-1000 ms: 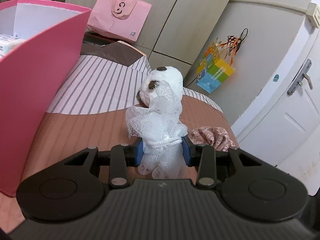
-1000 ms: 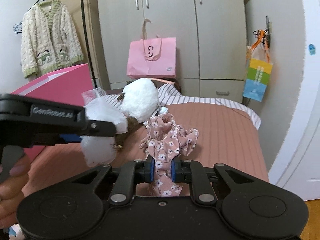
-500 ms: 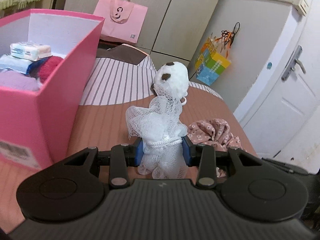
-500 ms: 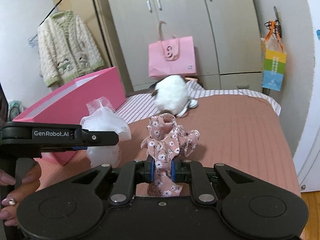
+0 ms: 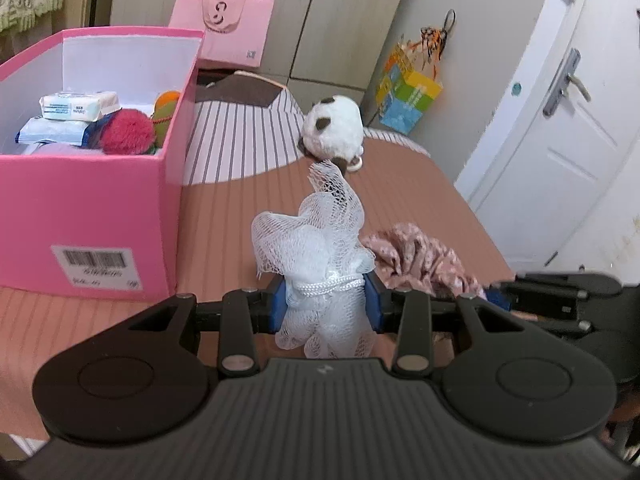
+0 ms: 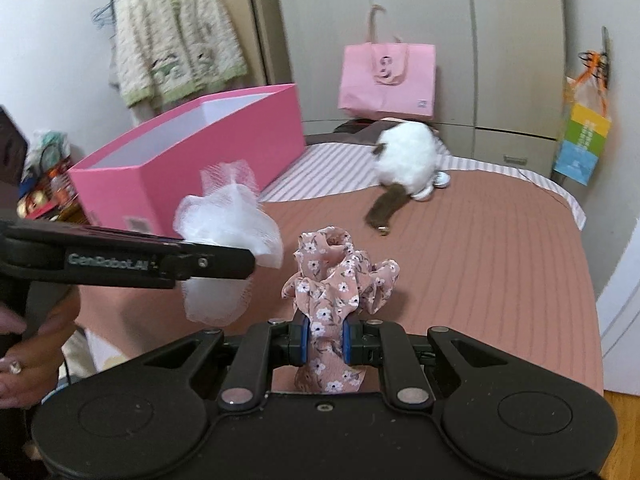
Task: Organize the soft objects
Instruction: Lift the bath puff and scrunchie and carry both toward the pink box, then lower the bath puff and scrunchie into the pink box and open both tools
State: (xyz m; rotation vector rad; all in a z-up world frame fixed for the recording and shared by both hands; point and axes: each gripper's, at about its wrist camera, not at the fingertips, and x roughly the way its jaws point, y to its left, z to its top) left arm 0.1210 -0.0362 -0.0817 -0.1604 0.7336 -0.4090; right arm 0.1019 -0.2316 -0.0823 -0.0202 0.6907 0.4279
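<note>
Both grippers had swung toward the pink box (image 5: 100, 216) at left, its filled inside now in view, so drop-off looked close. The left gripper (image 5: 325, 306) pinched one white mesh pouf (image 5: 316, 240); the right gripper (image 6: 325, 338) pinched one floral scrunchie (image 6: 340, 276). One plush toy (image 6: 406, 156), possibly a panda, lay far on the bed (image 6: 500, 260).

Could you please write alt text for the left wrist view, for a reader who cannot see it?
The left gripper is shut on a white mesh bath pouf above a brown bedspread. A pink box holding soft items and tissue packs stands at left; a white plush toy lies further back on the bed.
</note>
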